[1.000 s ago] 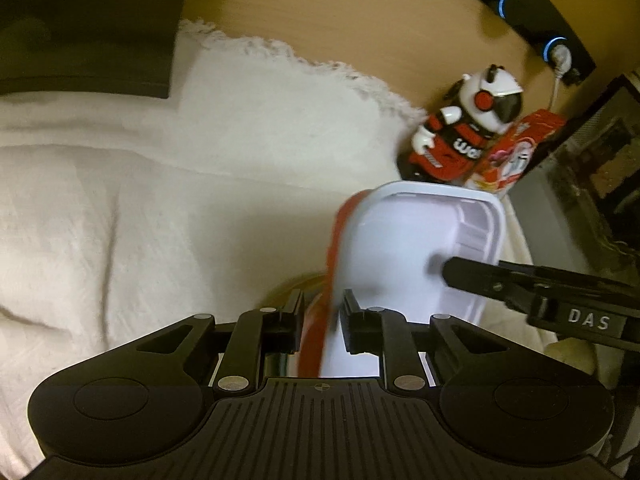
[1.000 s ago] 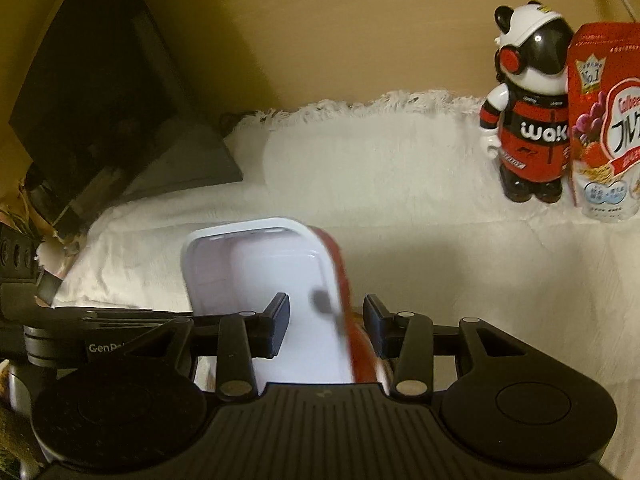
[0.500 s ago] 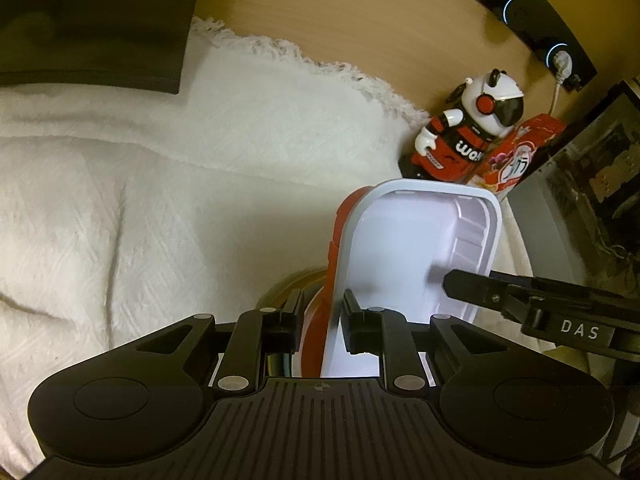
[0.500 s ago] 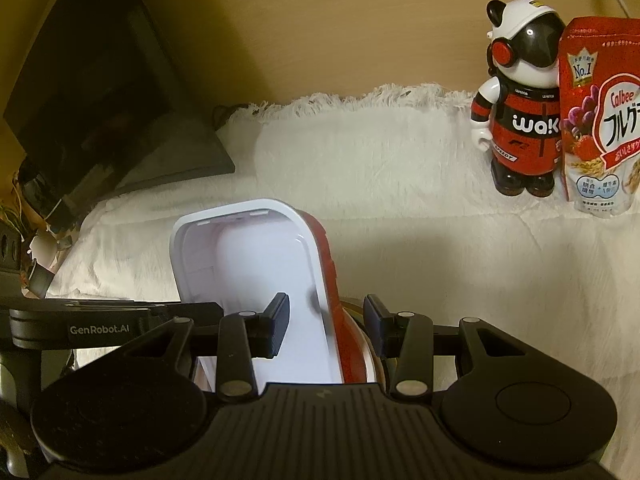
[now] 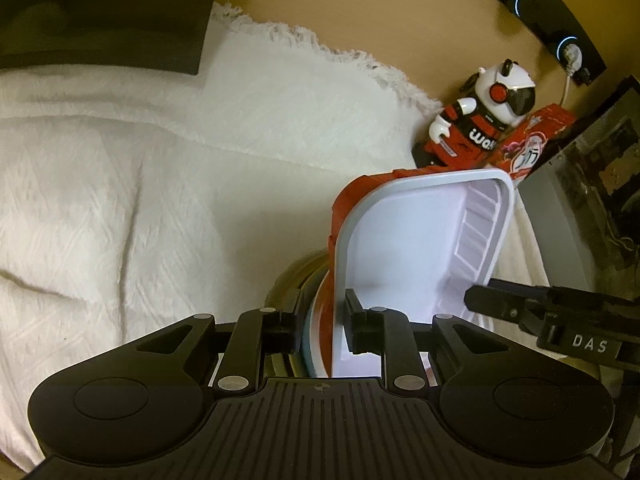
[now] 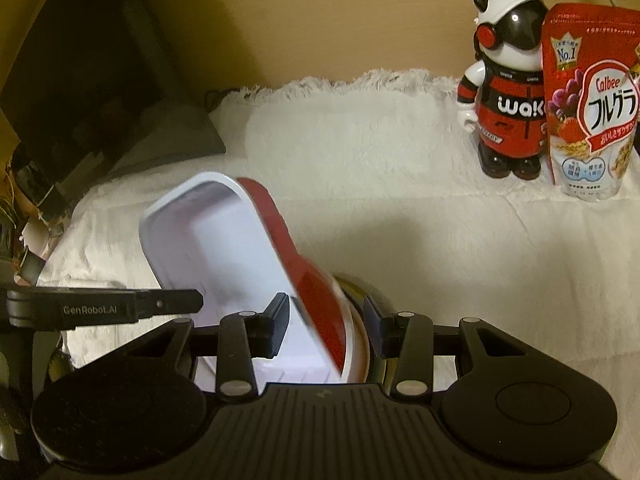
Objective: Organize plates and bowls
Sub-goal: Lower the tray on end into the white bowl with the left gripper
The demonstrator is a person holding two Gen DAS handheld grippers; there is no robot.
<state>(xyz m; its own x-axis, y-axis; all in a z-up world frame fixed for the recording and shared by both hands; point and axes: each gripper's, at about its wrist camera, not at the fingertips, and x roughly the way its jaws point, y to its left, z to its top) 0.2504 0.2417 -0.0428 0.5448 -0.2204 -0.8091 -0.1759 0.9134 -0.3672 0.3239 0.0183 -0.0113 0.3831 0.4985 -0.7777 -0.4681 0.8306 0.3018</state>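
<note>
A rectangular tray, white inside and red outside (image 5: 420,240), is held between both grippers above the white cloth. My left gripper (image 5: 322,328) is shut on the stack's left edge, with the tray rim and a plate edge (image 5: 314,332) between its jaws. My right gripper (image 6: 326,324) is shut on the opposite edge of the tray (image 6: 224,248), together with a white dish rim (image 6: 354,344). A dark gold-rimmed bowl (image 6: 360,286) shows under the tray; it also shows in the left wrist view (image 5: 296,272). The stack's lower parts are hidden.
A white cloth (image 5: 120,200) covers the table. A panda figure (image 6: 508,92) and a red cereal bag (image 6: 592,100) stand at the back right. A dark monitor base (image 6: 168,140) sits at the back left. The wooden wall (image 6: 320,20) is behind.
The tray has tilted and shifted between the grippers, and both views have moved slightly back from the wall. The grips look unchanged.
</note>
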